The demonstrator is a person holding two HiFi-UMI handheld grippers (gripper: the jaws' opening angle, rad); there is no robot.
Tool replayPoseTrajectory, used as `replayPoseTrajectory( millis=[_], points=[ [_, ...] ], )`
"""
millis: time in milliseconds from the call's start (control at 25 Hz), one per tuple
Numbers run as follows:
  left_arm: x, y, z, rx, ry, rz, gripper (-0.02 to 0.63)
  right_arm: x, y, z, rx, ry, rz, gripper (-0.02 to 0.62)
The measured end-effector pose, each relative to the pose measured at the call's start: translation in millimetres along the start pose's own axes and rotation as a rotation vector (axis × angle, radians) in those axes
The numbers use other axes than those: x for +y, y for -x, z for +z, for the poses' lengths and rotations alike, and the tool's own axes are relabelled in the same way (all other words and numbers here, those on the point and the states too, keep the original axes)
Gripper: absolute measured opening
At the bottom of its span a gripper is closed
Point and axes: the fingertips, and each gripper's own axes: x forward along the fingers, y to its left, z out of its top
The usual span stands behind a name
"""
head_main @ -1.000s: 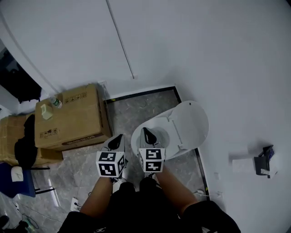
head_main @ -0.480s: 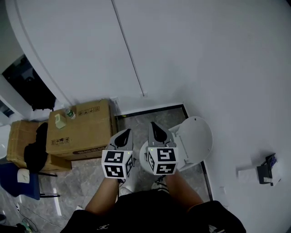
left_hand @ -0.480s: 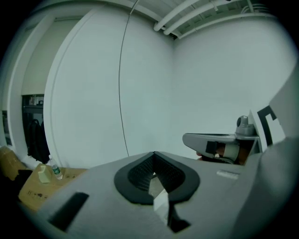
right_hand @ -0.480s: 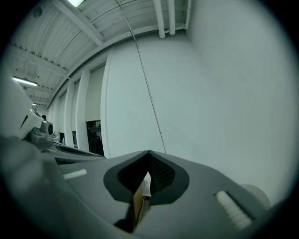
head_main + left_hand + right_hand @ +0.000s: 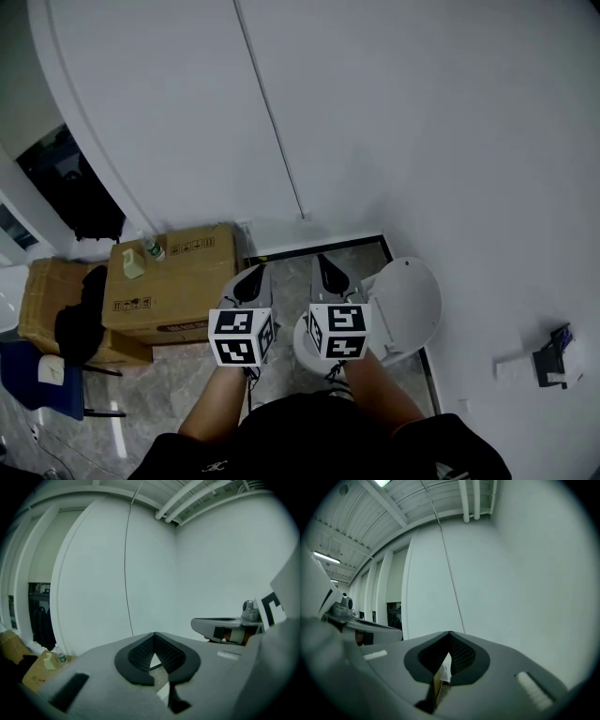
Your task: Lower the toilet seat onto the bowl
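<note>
The white toilet stands at the lower right of the head view, its seat and lid [image 5: 409, 302] raised against the wall. Only a strip of the bowl rim [image 5: 301, 343] shows beside my right gripper. My right gripper [image 5: 324, 263] hovers over the bowl's left part, shut and empty, touching nothing. My left gripper [image 5: 251, 273] is level with it to the left, over the grey floor, also shut and empty. In the left gripper view the left gripper [image 5: 154, 634] points at the white wall. The right gripper [image 5: 449, 633] in its own view faces the wall too.
Cardboard boxes [image 5: 175, 277] stand left of the toilet, with a small bottle [image 5: 150, 249] and a black bag [image 5: 81, 324] on them. A blue chair [image 5: 39, 377] is at the far left. A dark holder [image 5: 549, 358] hangs on the right wall. Black trim [image 5: 319, 249] edges the floor.
Both grippers have lifted up from over the bowl and now point at the wall. The head view has tilted up, showing more wall. The seat and lid stay raised.
</note>
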Motion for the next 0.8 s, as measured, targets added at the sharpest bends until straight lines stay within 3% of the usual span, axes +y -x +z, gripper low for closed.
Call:
replayPoseTrajectory(
  millis=[800],
  points=[
    [30,4,-7,-0.002,-0.032,-0.017,0.008,30,-15,-14,0.044,0.011,-0.002,0.006]
  ],
)
